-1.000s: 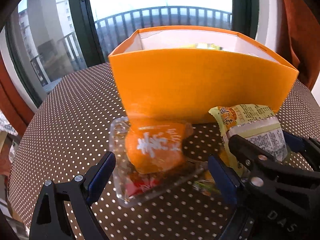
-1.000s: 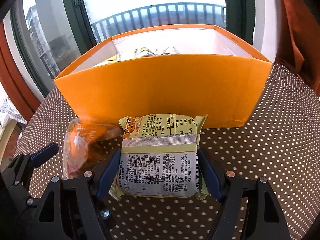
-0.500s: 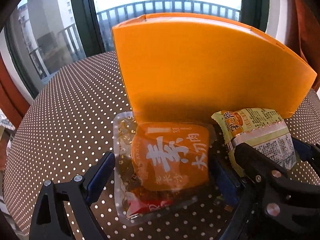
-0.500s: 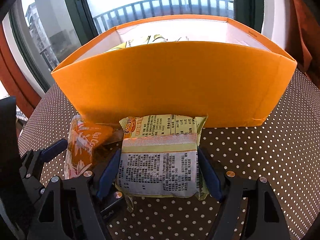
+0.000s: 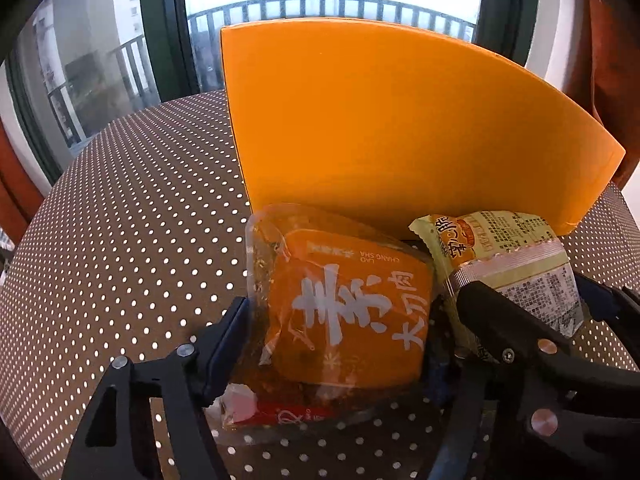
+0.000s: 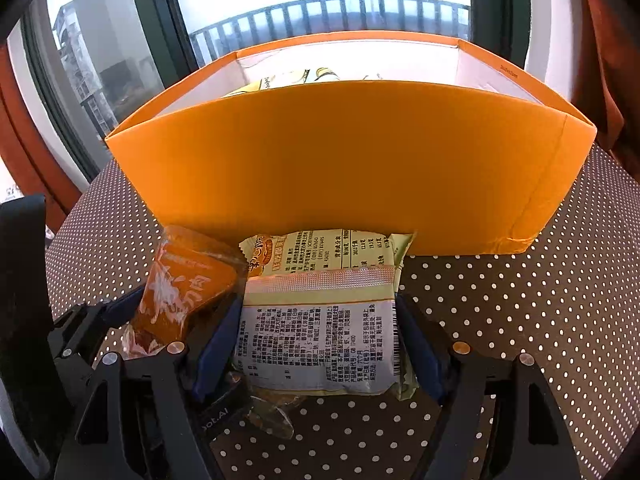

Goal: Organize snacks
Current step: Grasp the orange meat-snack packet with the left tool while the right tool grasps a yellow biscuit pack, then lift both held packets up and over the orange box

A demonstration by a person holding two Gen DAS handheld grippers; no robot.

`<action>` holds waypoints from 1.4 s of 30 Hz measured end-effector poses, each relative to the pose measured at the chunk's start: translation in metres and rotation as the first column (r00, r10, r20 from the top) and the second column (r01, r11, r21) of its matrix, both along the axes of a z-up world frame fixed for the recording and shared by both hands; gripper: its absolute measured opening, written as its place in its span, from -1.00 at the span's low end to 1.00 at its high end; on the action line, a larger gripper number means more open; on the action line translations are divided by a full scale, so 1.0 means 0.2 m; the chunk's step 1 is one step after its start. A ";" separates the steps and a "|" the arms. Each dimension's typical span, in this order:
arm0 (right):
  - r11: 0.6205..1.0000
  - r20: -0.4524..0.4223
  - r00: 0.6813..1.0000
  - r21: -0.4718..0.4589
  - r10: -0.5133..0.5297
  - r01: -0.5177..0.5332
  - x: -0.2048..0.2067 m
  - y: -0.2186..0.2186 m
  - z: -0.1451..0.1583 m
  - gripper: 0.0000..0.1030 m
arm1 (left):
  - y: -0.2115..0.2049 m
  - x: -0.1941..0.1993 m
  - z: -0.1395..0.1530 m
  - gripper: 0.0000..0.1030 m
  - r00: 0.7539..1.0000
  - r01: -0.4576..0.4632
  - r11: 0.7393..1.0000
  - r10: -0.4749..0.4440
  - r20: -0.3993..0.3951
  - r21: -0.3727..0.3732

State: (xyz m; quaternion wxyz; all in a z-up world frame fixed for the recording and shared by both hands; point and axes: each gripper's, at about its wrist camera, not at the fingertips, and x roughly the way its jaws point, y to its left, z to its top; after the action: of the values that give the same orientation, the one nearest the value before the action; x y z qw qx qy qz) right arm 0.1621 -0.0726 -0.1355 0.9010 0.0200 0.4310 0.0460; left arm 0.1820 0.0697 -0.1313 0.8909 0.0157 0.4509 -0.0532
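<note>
Left wrist view: the left gripper point(image 5: 336, 344) has just been closing, and its 2 jaws now press the sides of the orange snack pack point(image 5: 344, 312), which lies on the dotted tablecloth point(image 5: 120, 220) just near of the orange box point(image 5: 400, 128). The pack is a clear, glossy pouch around a soft, lumpy filling; it looks light, slippery and easy to crumple, so a hold across its thick middle, as here, seems safer than one on the thin sealed edge. To its right sits the pale green snack pack point(image 5: 516, 264), touching it.

Right wrist view: the right gripper point(image 6: 320, 344) stands part-way closed with both blue pads against the sides of the pale green snack pack point(image 6: 320, 320), just near of the box point(image 6: 352, 160). This pillow-shaped pack looks light and springy, probably fragile inside; a gentle squeeze at mid-body suits it. More snacks point(image 6: 288, 80) already lie in the box.
</note>
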 end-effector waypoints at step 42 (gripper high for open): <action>0.998 0.239 0.970 0.047 -0.049 0.039 -0.36 -0.22 0.34 0.52 | -0.27 -0.36 0.44 0.37 0.968 0.048 0.999 -0.053 0.243 0.023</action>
State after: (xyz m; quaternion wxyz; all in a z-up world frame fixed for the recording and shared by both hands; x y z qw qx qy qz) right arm 0.0903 -0.1166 -0.0679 0.9467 0.0425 0.3171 0.0370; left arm 0.1090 0.0162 -0.0432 0.9377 0.0412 0.3379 -0.0696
